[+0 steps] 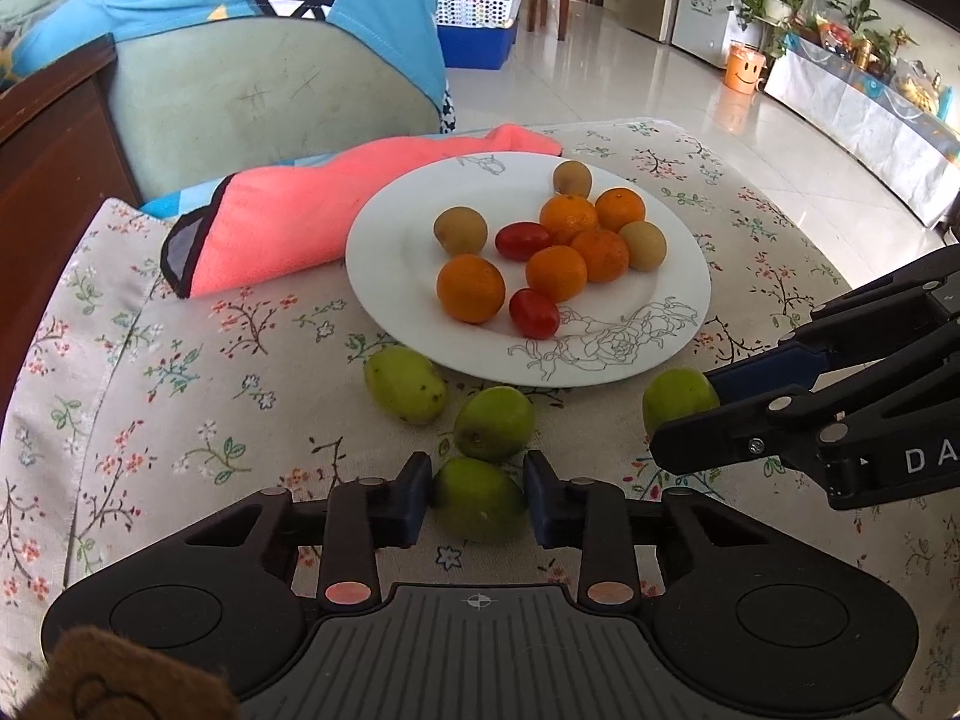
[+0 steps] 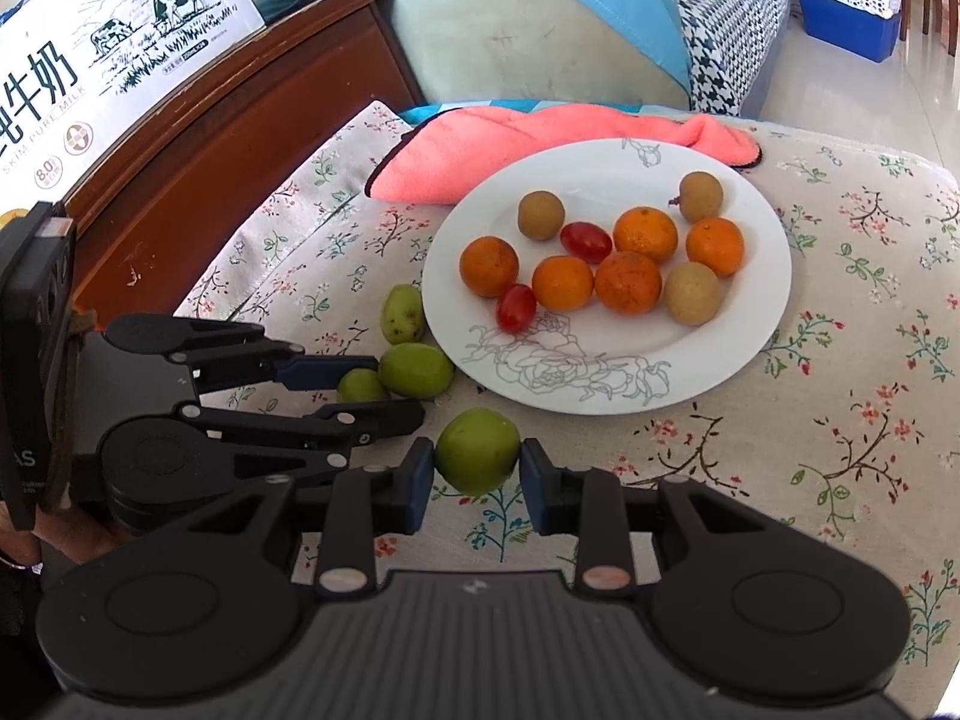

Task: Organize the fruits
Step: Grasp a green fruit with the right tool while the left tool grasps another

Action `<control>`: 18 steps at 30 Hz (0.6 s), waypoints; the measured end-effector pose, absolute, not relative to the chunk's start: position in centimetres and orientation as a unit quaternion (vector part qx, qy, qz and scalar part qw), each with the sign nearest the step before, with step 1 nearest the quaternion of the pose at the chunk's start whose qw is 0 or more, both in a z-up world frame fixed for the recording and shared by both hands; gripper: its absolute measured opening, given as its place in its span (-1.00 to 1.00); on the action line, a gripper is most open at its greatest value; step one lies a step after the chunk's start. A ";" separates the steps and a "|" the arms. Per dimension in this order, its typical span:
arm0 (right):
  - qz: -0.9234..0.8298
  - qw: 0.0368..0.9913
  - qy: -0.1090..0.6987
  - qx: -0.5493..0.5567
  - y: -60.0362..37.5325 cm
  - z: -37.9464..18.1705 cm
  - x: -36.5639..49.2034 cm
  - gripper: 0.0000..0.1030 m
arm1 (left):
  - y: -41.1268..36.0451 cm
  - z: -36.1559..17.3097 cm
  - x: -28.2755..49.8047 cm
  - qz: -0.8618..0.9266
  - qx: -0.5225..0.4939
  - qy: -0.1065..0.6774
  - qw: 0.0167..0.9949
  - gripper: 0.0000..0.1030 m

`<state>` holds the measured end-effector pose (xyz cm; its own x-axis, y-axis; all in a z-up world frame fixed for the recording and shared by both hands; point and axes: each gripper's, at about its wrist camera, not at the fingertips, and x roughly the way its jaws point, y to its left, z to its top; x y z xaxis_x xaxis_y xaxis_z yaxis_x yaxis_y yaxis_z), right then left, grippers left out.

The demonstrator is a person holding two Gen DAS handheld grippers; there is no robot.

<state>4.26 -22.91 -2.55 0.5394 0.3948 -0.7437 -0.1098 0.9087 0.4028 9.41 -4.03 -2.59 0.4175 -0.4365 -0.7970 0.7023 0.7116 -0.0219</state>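
Grippers (image 1: 478, 501) (image 2: 477, 477) astride green fruits (image 1: 480, 498), plate (image 1: 630, 354) beyond

The plate (image 1: 420, 300) looks like glossy white ceramic, resting on a matt flower-printed cloth (image 1: 150, 372). Just behind the plate lies a fluffy pink towel (image 1: 282, 222); before it, the tongs (image 1: 478, 501) look like matt black plastic with blue pads (image 1: 420, 492).

Glossy pale tile floor (image 1: 630, 78) extends far right. Green-cushioned wooden sofa (image 1: 252, 102) stands far left. White cabinet (image 1: 705, 6) stands far beyond.
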 end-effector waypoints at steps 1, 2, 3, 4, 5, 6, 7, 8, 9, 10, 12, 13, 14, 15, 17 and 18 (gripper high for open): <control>0.146 0.863 0.457 0.156 -22.9 -2.5 4.3 -0.39 | -4.0 -2.6 9.4 -0.343 0.158 0.416 0.827 -0.40; 0.146 0.863 0.457 0.156 -22.9 -2.5 4.3 -0.39 | -3.9 -2.6 9.4 -0.342 0.157 0.418 0.827 -0.40; 0.147 0.864 0.456 0.156 -22.9 -2.5 4.3 -0.39 | -3.9 -2.5 9.4 -0.341 0.154 0.419 0.827 -0.40; 0.147 0.864 0.456 0.156 -22.8 -2.5 4.3 -0.39 | -3.8 -2.5 9.5 -0.340 0.152 0.421 0.827 -0.41; 0.148 0.864 0.455 0.155 -22.8 -2.4 4.3 -0.39 | -3.8 -2.5 9.5 -0.338 0.149 0.424 0.827 -0.41; 0.149 0.865 0.454 0.155 -22.8 -2.4 4.4 -0.39 | -3.7 -2.4 9.6 -0.335 0.148 0.426 0.827 -0.41; 0.149 0.865 0.453 0.155 -22.8 -2.3 4.4 -0.39 | -3.7 -2.3 9.6 -0.332 0.149 0.427 0.828 -0.41; 0.149 0.865 0.452 0.156 -22.9 -2.2 4.4 -0.39 | -3.6 -2.2 9.5 -0.328 0.150 0.427 0.829 -0.41; 0.149 0.866 0.451 0.158 -22.9 -2.2 4.4 -0.39 | -3.5 -2.1 9.5 -0.325 0.149 0.427 0.831 -0.41; 0.150 0.866 0.449 0.159 -23.0 -2.1 4.4 -0.39 | -3.5 -2.0 9.5 -0.322 0.148 0.427 0.832 -0.41; 0.149 0.868 0.446 0.162 -23.1 -1.8 4.5 -0.39 | -3.3 -1.5 9.5 -0.318 0.141 0.425 0.836 -0.41; 0.148 0.869 0.443 0.163 -23.2 -1.7 4.6 -0.39 | -3.2 -1.2 9.5 -0.317 0.135 0.423 0.838 -0.41; 0.148 0.870 0.441 0.165 -23.3 -1.5 4.7 -0.39 | -3.1 -0.9 9.6 -0.316 0.129 0.422 0.840 -0.41; 0.147 0.870 0.439 0.169 -23.5 -1.4 4.7 -0.39 | -3.0 -0.7 9.7 -0.314 0.122 0.421 0.842 -0.41; 0.146 0.871 0.435 0.179 -23.9 -1.1 4.9 -0.39 | -3.1 -0.2 9.9 -0.309 0.113 0.419 0.846 -0.41; 0.145 0.871 0.432 0.184 -24.1 -0.9 5.1 -0.39 | -3.2 0.1 9.9 -0.308 0.112 0.417 0.848 -0.41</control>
